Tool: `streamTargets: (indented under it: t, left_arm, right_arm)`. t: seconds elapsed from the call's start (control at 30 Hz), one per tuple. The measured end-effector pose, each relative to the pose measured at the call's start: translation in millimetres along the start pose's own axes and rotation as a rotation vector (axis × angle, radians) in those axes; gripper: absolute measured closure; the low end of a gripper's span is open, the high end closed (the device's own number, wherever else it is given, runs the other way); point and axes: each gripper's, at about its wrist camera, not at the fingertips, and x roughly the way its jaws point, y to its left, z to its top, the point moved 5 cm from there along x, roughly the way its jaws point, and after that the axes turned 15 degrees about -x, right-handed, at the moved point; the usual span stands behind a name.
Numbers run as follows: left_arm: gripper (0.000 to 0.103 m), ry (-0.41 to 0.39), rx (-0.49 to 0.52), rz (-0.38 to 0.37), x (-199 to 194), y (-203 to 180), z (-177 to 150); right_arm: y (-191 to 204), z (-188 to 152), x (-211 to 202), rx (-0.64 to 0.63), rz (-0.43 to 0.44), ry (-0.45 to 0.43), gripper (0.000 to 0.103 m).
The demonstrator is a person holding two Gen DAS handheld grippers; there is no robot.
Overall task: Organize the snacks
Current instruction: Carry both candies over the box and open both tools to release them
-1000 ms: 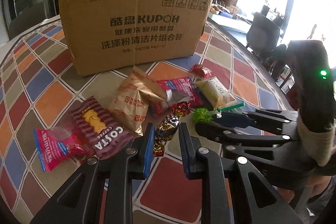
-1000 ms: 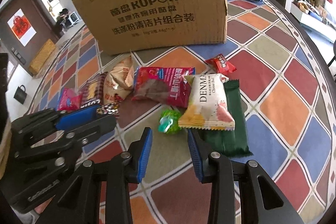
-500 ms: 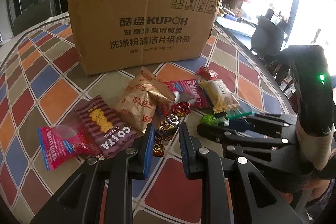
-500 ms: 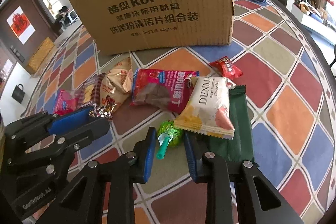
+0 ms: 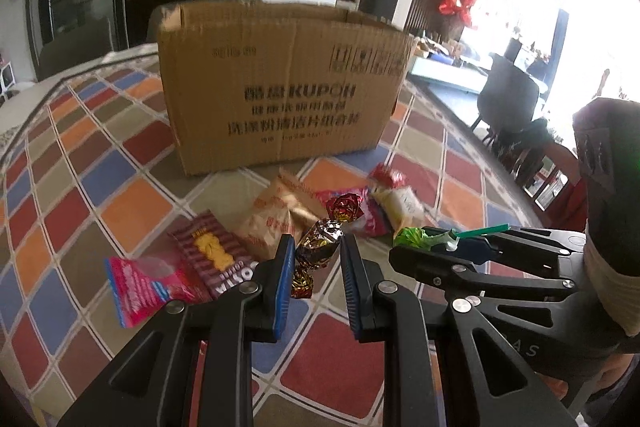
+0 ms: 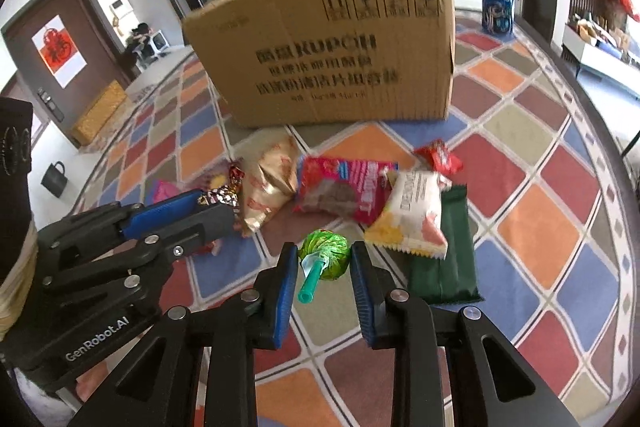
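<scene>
gripping foil candy (image 5: 320,241) in left tongs (image 5: 316,259), green lollipop (image 6: 325,254) in right tongs (image 6: 325,267); bare tablecloth (image 6: 560,227) rightward.

Brown corrugated cardboard box (image 6: 340,55) with black print stands upright, far centre on the table. Snacks in a loose row just near of it: pink plastic packet (image 5: 140,283) far left, maroon striped biscuit pack (image 5: 212,255) beside it, crumpled gold pouch (image 6: 272,183), red-pink printed packet (image 6: 340,187), white-yellow pack (image 6: 412,215) lying partly on dark green flat wrapper (image 6: 448,251), small red wrapper (image 6: 438,157) behind. Foil-wrapped twist candy (image 5: 320,243) between left fingers, lifted. Green-wrapped lollipop with teal stick (image 6: 324,251) between right fingers, stick pointing near.
</scene>
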Motion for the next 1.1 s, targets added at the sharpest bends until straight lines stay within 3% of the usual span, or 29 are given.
streamTargets:
  t: [0.2,0.73,1.1]
  left_arm:
    - [0.079,-0.066,0.0,-0.027,-20.3,-5.8,26.6]
    - [0.079,-0.282,0.06,0.022,-61.1,-17.9,121.8]
    - [0.079,-0.291,0.028,0.042,-47.7,-9.8,175.1]
  right_arm:
    - [1.2,23.1,-19.7,-0.032,-0.023,-0.079,0.075]
    - [-9.0,118.0,-68.2,-0.082,-0.098,-0.308,0.075]
    - [-16.5,180.5,-80.1,-0.127,-0.149,-0.374,0.075]
